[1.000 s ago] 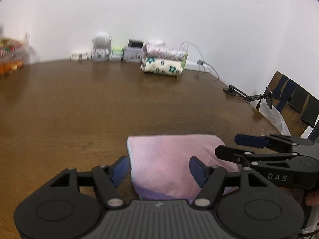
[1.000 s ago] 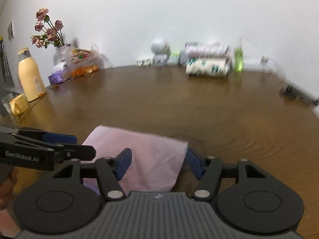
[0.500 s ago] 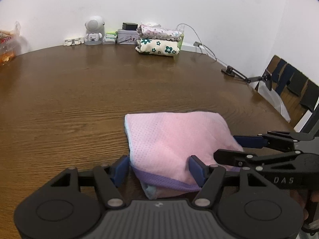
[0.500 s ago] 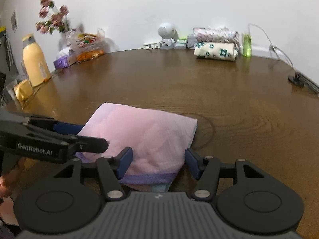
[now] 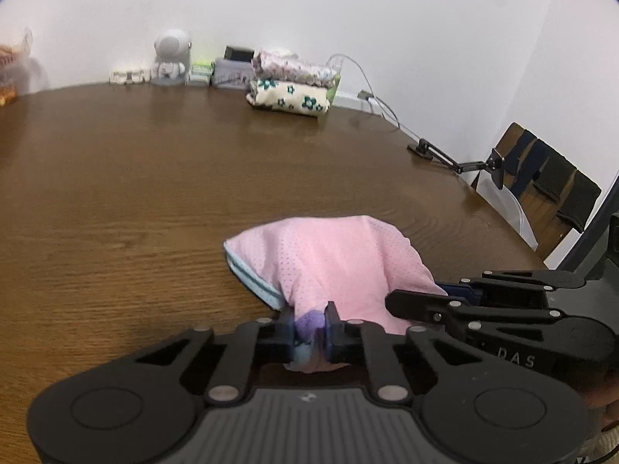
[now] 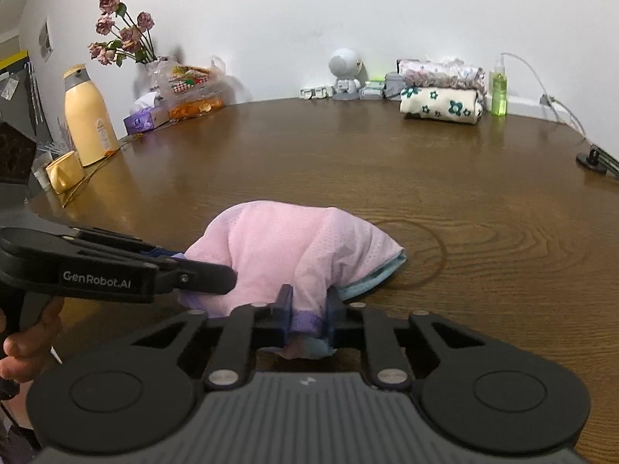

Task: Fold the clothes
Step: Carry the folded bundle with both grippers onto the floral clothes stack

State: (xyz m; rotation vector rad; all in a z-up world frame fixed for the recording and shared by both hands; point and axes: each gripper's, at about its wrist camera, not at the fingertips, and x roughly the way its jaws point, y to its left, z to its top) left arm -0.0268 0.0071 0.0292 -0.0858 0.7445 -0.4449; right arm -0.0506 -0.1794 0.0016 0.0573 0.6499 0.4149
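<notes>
Two tools were clamped on the same pink garment point(image 5: 332, 259) at its near edge, each pinching the purple hem band point(image 6: 305, 319) between closed jaws. The left tool point(image 5: 311, 326) held the hem directly ahead of its own camera, and the right tool point(image 6: 307, 319) held it likewise, with the left one seen just to its left, also biting into the cloth. The garment, already folded into a small bundle with a light blue layer point(image 5: 253, 284) showing underneath, was raised at the gripped edge while its far part was draped down onto the brown counter point(image 5: 154, 201) just beyond the tools.

The step in hand was judged to be a further fold, or a lift of the bundle. For the next move, both grips would need to be kept firm and carried together, so that the layers were not pulled apart. A stack of folded clothes point(image 6: 441, 92) was seen well beyond the tools, at the counter's far edge, a likely destination.
</notes>
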